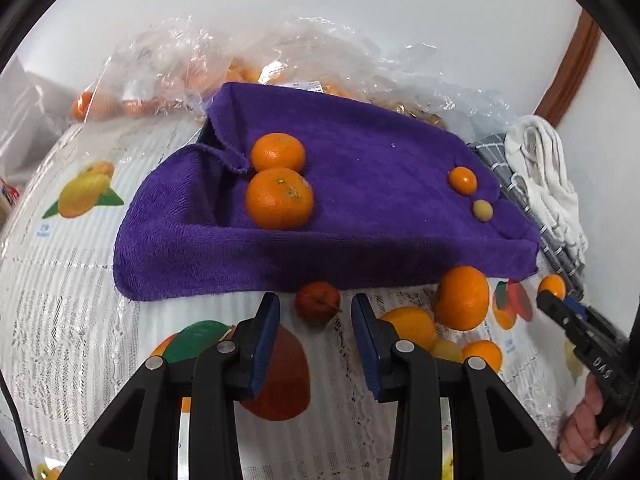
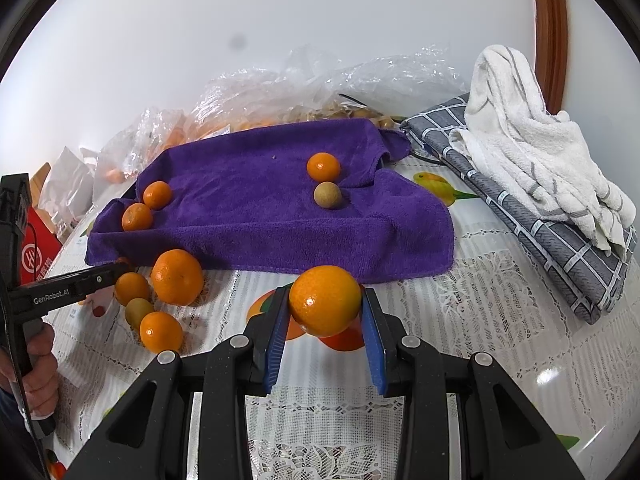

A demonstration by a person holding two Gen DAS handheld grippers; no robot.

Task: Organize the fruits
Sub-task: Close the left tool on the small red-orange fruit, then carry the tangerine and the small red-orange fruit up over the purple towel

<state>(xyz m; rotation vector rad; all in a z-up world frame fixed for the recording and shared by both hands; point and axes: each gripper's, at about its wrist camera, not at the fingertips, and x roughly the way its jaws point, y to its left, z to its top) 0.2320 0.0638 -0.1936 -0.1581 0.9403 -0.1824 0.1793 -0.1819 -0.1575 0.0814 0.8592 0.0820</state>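
While four fruits lie on the purple towel (image 2: 256, 200) — two mandarins at its left edge (image 2: 138, 216), one small orange (image 2: 323, 166) and one tan longan (image 2: 327, 195) touching it toward the right — five more sit on the lace tablecloth (image 2: 500, 320): a large mandarin (image 2: 177, 277), two smaller ones, a greenish longan (image 2: 138, 310) and a small wrinkled red fruit (image 1: 317, 302). The right gripper (image 2: 325, 308) is clamped on a glossy round orange (image 2: 325, 300) just before the towel's front hem. The left gripper (image 1: 316, 316), level and low, stands parted and holds nothing, with the red fruit just beyond its blue pads. The terry towel looks plush and crumpled.
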